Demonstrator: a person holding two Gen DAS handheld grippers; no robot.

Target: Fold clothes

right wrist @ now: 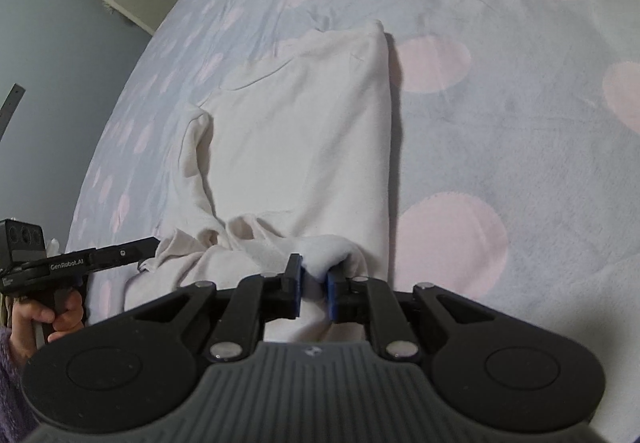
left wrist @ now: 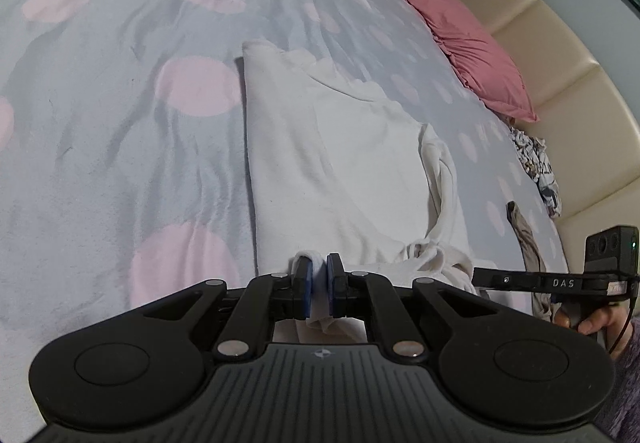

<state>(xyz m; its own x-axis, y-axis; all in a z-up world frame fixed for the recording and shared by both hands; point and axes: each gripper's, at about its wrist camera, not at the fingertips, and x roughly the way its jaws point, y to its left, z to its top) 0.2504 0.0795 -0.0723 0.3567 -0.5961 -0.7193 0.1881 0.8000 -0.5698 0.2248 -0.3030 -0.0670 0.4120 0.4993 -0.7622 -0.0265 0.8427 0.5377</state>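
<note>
Gripping near hem of white garment [left wrist: 332,147], left gripper [left wrist: 318,283] and right gripper [right wrist: 313,285] both clamped on cloth. Folded lengthwise already, apparently; sleeve [left wrist: 440,179] loose. Crosswise fold left.

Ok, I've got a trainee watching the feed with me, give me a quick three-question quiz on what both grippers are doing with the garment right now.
1. True or false: the left gripper is shut on the white garment.
2. What does the right gripper hold? A) pink pillow B) white garment C) nothing
3. Fill in: the garment lies on a bedspread that is pale blue with large ____ dots.

Key: 1 true. 2 B, a bunched bit of its near edge sits between the fingers. 3 pink. The pink pillow lies apart, by the headboard.
</note>
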